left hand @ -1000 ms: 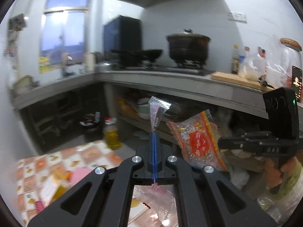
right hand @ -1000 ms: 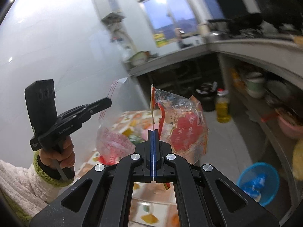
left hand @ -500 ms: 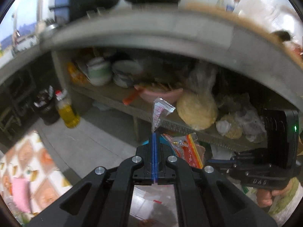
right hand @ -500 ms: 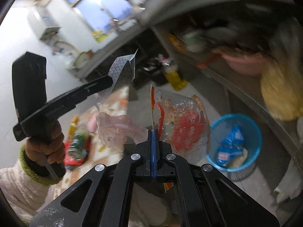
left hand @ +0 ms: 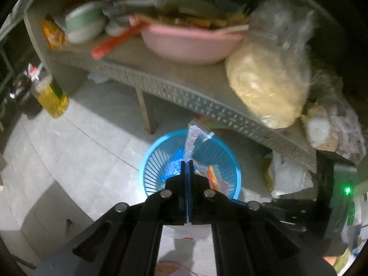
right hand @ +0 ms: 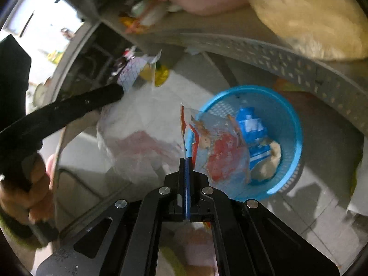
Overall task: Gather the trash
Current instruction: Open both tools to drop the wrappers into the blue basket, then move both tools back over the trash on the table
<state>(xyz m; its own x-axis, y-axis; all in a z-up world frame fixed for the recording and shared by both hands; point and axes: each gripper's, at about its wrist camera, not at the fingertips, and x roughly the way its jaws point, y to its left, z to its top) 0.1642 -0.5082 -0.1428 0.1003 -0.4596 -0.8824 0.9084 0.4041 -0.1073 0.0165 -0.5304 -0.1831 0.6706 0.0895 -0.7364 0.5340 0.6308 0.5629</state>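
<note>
My left gripper [left hand: 186, 162] is shut on a clear plastic bag with pink print [left hand: 195, 138], held above the blue slatted waste basket [left hand: 156, 161] on the floor. In the right wrist view that bag [right hand: 138, 147] hangs from the left gripper [right hand: 119, 90], left of the basket. My right gripper [right hand: 185, 159] is shut on a red and orange snack wrapper [right hand: 218, 154], held just over the near rim of the blue basket [right hand: 292, 124]. The basket holds a blue packet [right hand: 253, 126] and pale trash.
A low perforated grey shelf [left hand: 207, 105] stands behind the basket with a pink basin [left hand: 188, 43], a bag of pale stuff [left hand: 269, 85] and bowls. A yellow oil bottle [left hand: 51, 96] stands on the tiled floor at left. White bags [left hand: 287, 179] lie right of the basket.
Both grippers swung down from the kitchen counter view toward the floor and closed in on the blue basket. Each still holds its piece of trash.
</note>
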